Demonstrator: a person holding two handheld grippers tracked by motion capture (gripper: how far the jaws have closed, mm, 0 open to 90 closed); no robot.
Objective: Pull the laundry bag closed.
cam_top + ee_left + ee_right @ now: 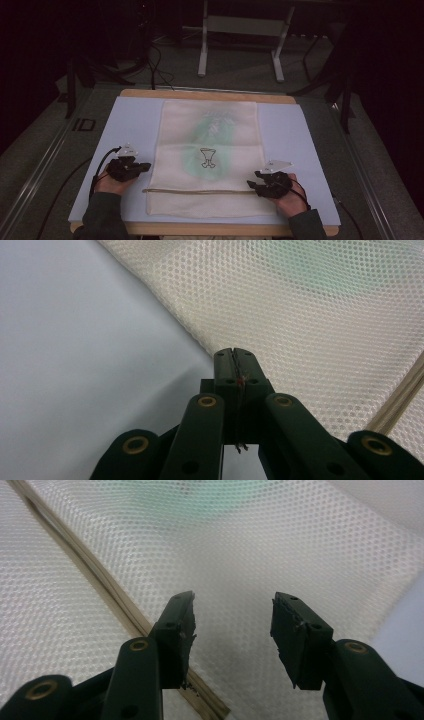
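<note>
A cream mesh bag point(220, 200) lies flat on a pale blue mat point(132, 117), with a green tint showing through it and a small black figure point(208, 157) printed at its middle. A tan drawstring cord point(195, 190) crosses it near the front. My left gripper point(144, 166) rests at the bag's left edge. In the left gripper view its jaws point(234, 353) are pressed together, their tips right at the mesh point(325, 315) border. My right gripper point(253, 184) sits at the bag's right edge. It is open point(232, 612) over the mesh point(250, 545), with the cord point(95, 580) beside one jaw.
The mat covers a wooden tabletop point(200, 94) whose edges show at back and front. Beyond the table, on the floor, stand a metal frame's legs point(202, 50) and loose cables point(155, 65). A rail point(45, 155) runs along the left.
</note>
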